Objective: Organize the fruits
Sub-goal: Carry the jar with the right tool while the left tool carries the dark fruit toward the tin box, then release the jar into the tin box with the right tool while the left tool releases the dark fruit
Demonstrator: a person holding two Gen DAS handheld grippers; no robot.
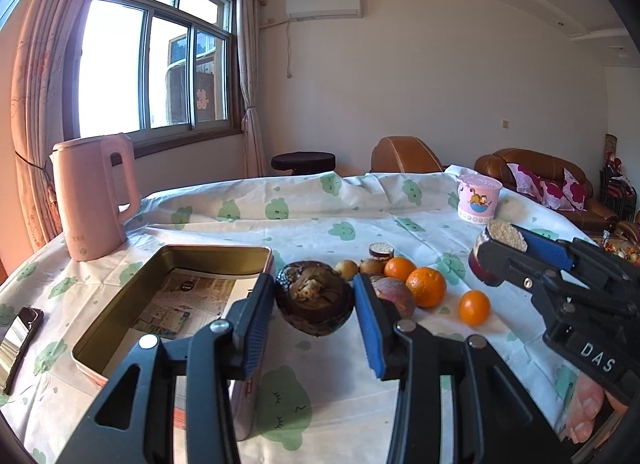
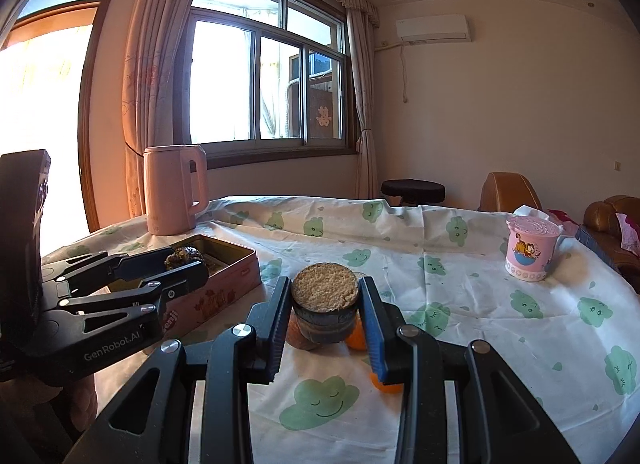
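Left claw (image 1: 314, 306) of mine grips a dark fruit (image 1: 315, 296) beside the tin (image 1: 120, 316) (right claw (image 2: 325, 304) clamps a sugarcane piece (image 2: 325, 302))

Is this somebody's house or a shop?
Most likely somebody's house, probably a living room. There is a brown sofa with flowery cushions by the wall, long curtains at the window, and a table with a cloud-print cloth holding a pink kettle.

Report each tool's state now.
Left tool: shut on the dark brown, rough round fruit.
Right tool: shut on the short dark cylinder with a pale grainy top.
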